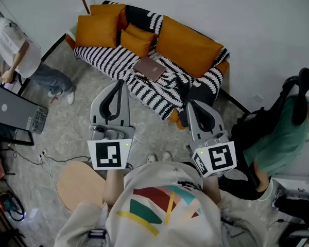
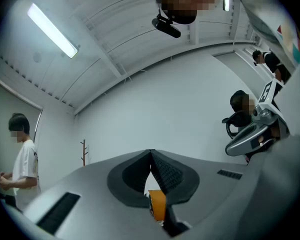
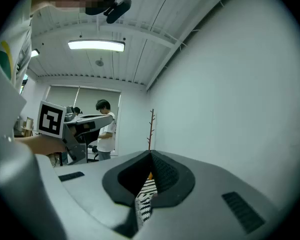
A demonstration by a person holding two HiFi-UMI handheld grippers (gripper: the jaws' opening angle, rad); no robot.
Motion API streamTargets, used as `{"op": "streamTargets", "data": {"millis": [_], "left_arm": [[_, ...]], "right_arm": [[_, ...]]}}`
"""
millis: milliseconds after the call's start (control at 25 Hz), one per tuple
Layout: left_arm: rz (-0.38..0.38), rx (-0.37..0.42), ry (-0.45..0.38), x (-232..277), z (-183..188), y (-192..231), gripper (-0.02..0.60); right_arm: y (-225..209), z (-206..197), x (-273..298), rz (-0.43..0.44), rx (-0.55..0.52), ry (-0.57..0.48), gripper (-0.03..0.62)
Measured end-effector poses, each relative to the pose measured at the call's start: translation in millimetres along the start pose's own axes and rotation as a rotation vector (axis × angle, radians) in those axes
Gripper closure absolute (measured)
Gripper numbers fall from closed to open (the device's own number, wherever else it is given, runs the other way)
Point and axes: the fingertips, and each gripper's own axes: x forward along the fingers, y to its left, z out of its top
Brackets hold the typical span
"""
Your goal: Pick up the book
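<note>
Head view is showing a person standing in front of a sofa [image 1: 222, 67], holding the left gripper [image 1: 121, 83] and the right gripper [image 1: 189, 105] side by side, both aiming toward the seat. The book [image 1: 150, 68] (brown-covered and closed) is lying flat on the striped blanket [image 1: 113, 60] that is covering the seat. It is sitting a little beyond the left gripper's tips, apart from both tools. Orange cushions [image 1: 188, 48] are leaning along the backrest behind it. Off to the left a person in a white shirt [image 1: 13, 45] is standing over a desk, and at the right a person in a green top [image 1: 280, 140] is sitting in an office chair. A round wooden stool [image 1: 77, 185] is standing on the floor beside the wearer's left arm.

Left gripper view is showing that tool's jaws clenched, the ribbed pads [image 2: 166, 171] meeting at their tips with nothing gripped; only a sliver of orange cushion is peeking through the slot below. Right gripper view is showing the same: its jaws are pressed together and empty, with a strip of the striped blanket showing through the slot. A bare wooden coat stand [image 3: 151, 129] is standing against the white wall beyond
</note>
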Motion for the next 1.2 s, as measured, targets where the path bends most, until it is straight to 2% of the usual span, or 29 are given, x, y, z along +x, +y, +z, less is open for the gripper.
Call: {"op": "streamTargets", "data": {"millis": [280, 680, 880, 1080, 1200], "left_arm": [[0.008, -0.015, 0.002, 1, -5, 2, 0.574], [0.01, -0.021, 0.016, 16, -11, -7, 0.574], [0.041, -0.005, 0.018, 22, -14, -10, 0.574], [0.08, -0.044, 0.056, 26, -35, -8, 0.575], [0.084, -0.04, 0.03, 42, -40, -4, 0.575]], "right_arm": [[0, -3, 1, 0.001, 0.01, -0.007, 0.58], [-22, -8, -2, -0.004, 0.056, -0.014, 0.58], [-31, -23, -3, 0.019, 0.076, 0.01, 0.58], [-30, -41, 4, 0.069, 0.099, 0.063, 0.58], [-38, -46, 17, 0.083, 0.111, 0.057, 0.58]]}}
